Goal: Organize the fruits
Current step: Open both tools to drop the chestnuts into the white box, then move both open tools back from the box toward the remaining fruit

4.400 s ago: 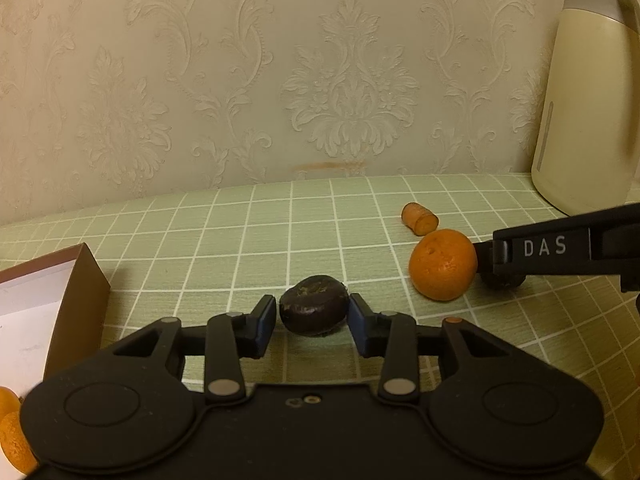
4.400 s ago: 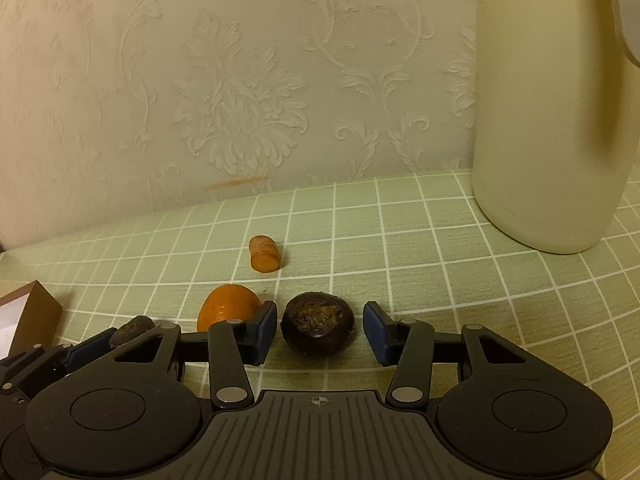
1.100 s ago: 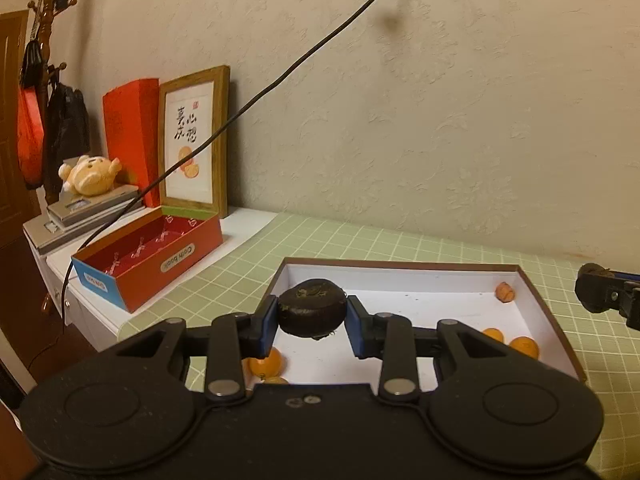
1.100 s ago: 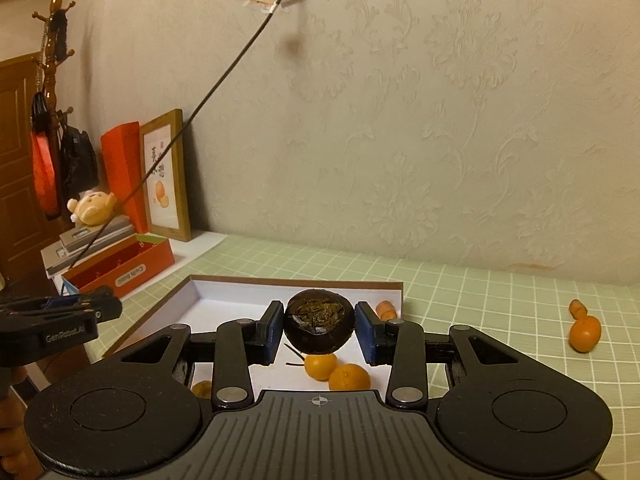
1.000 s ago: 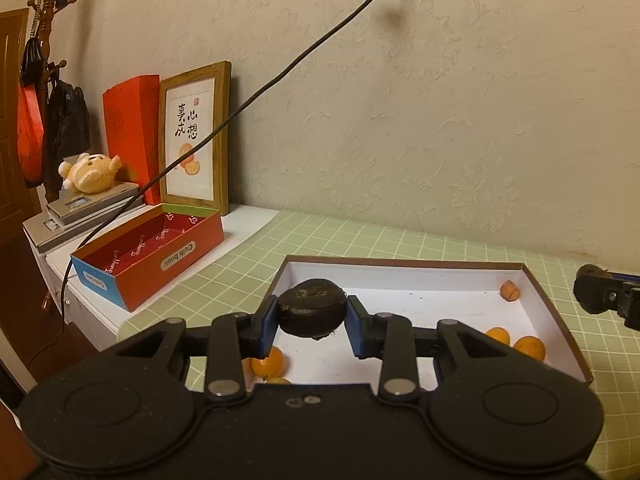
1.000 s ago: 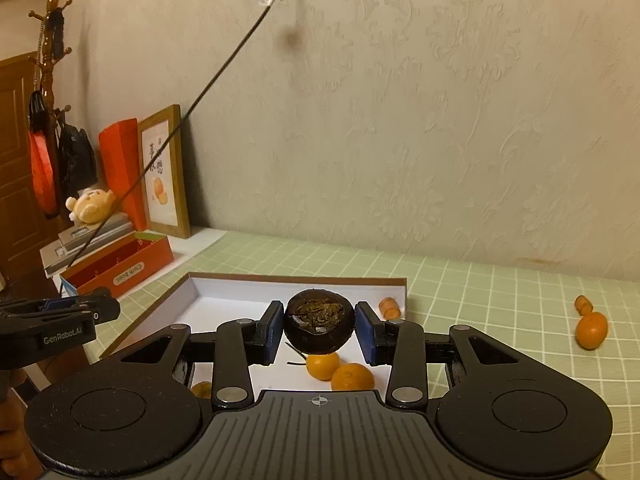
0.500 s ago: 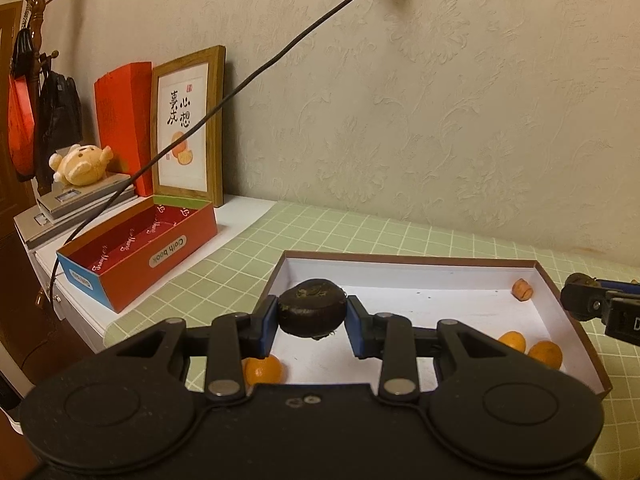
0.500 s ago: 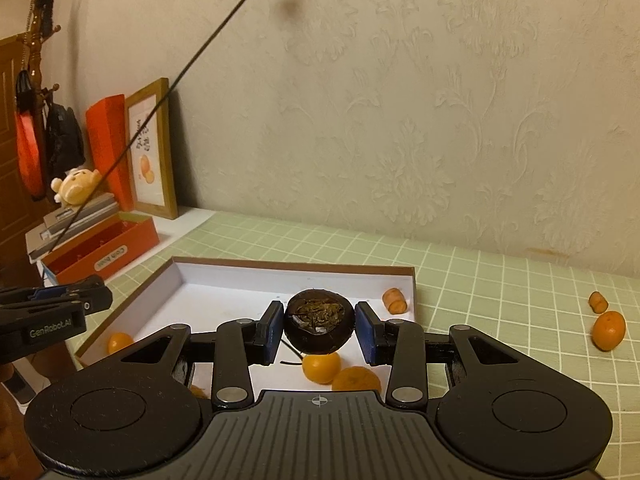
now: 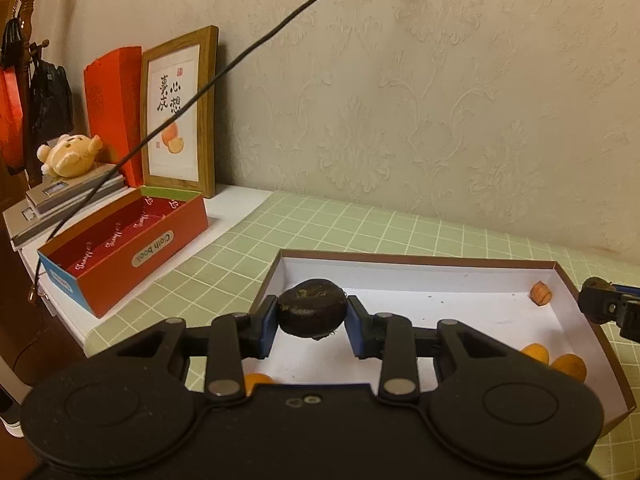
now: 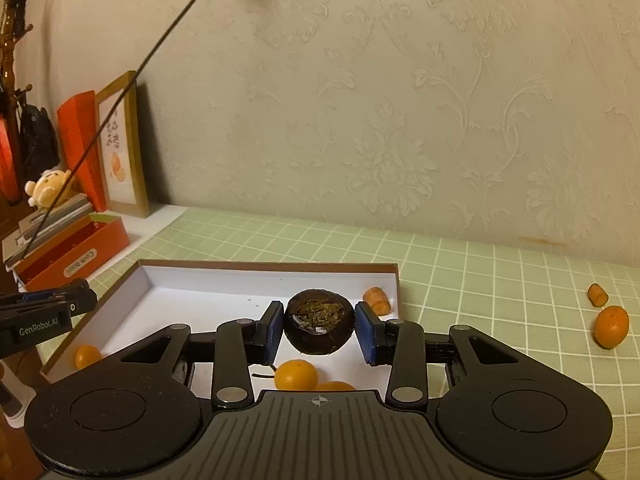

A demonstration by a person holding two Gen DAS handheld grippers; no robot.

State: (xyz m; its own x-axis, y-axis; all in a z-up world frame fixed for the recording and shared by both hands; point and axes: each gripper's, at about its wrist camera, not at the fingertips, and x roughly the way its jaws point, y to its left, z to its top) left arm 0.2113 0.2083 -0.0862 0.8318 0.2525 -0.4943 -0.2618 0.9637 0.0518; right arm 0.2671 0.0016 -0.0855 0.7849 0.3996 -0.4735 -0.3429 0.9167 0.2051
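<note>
Here the left gripper (image 9: 312,330) clamps a flattened dark fruit (image 9: 312,312) over the white tray (image 9: 420,258); the right gripper (image 10: 319,332) pinches a rounder dark fruit (image 10: 319,326) above the oranges (image 10: 296,375); each should lower onto bare floor before letting go, clear of those oranges.

Two black plastic grippers. Left gripper (image 9: 312,326): flat black body with two big round discs, thin black link arms, shiny silver round pins, blue pads on the jaws, two tiny holes in the middle. Right gripper (image 10: 319,330): same shape, ridged grey panel with a small white cross mark, blue ribbed pads. White "GenRobot.AI" letters on the left gripper's side.
</note>
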